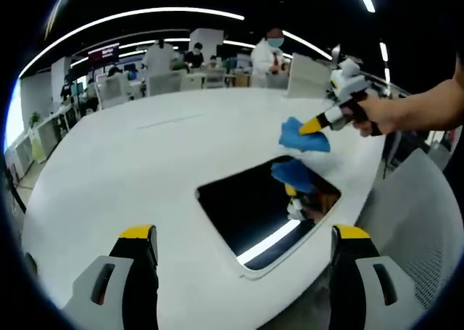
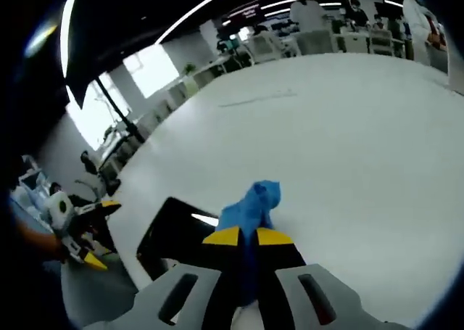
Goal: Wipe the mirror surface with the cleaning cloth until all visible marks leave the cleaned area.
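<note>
Lying flat on the white table (image 1: 145, 163), near its edge, the mirror (image 1: 261, 207) is a dark rectangle with a pale rim, reflecting a ceiling light strip and the blue cloth (image 1: 303, 135). In the left gripper view the left gripper (image 1: 243, 246) has its yellow-tipped jaws spread wide with nothing between them, held on the near side of the mirror. Past the mirror's far edge, the right gripper (image 1: 313, 126), held by a hand (image 1: 377, 114), pinches the cloth, which hangs bunched above the table just beside the mirror; whether it touches the surface cannot be told. In the right gripper view the right gripper (image 2: 248, 236) has its jaws pressed together on the cloth (image 2: 252, 205), and the mirror (image 2: 168, 232) lies just left of it. The left gripper (image 2: 98, 236) appears at the left edge, jaws apart. People (image 1: 268, 54) and desks stand in the background.
</note>
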### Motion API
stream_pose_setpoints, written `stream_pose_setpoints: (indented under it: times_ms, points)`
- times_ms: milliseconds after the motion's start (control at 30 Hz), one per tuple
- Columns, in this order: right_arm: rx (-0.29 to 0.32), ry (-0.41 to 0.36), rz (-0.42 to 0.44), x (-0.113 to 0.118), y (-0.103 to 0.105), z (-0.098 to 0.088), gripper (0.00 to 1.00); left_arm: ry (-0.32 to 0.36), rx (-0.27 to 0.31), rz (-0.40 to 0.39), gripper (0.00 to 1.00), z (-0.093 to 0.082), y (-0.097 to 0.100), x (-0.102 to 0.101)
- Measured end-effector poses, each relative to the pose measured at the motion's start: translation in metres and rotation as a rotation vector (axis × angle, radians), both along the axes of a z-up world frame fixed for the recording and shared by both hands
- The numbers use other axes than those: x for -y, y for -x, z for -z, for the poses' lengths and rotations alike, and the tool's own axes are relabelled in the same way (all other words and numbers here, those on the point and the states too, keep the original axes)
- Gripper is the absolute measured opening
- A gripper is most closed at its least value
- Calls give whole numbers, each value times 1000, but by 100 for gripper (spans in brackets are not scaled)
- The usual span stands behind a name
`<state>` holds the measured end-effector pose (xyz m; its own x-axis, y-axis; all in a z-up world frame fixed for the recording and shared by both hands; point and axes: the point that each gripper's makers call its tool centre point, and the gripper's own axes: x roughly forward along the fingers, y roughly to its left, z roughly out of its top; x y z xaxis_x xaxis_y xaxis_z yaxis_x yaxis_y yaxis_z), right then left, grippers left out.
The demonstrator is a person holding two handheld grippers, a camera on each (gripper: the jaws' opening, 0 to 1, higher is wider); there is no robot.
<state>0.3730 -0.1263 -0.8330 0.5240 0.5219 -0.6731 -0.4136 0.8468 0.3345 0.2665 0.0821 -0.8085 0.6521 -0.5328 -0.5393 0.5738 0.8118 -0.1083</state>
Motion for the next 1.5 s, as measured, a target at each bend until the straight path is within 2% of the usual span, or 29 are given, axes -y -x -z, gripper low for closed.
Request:
stream_pose_setpoints:
  times_ms: [67,133,167,233,367,433,500,600,700,867,1067,1433,1500]
  points:
    - [-17,48,6,-4,2,17,0,6,8,-2,100,-2,0,0]
    - [-32,61,22,-6,4,26,0,12,15,-8,100,-3,-1,-1]
    - [-37,110,34,-1,6,32,0,13,15,-9,100,-3,-1,-1]
    - [-38,123,23,-4,9,38,0,4,8,-5,100,-1,-1,-1]
    - [9,208,-7,-3,6,34,0,3,14,10,100,-2,0,1]
    - [-21,176,38,-3,6,34,0,6,14,5,100,-2,-1,1]
    - [-30,159,44,-5,5,34,0,11,6,-4,100,-1,-1,0]
    - [-23,157,-2,-20,4,34,0,18,5,3,100,-1,-1,1]
    - [-25,161,-7,-32,1,34,0,15,9,27,100,0,0,5]
    - [-26,144,-62,-70,1,34,0,15,-1,21,100,1,1,4]
    - [-26,137,-107,-103,-1,34,0,8,-9,26,100,3,2,4]
    - [-27,130,-162,-140,-7,33,0,2,-14,24,100,3,2,4]
    - [-23,134,-181,-149,-6,32,0,-8,6,19,100,2,0,2]
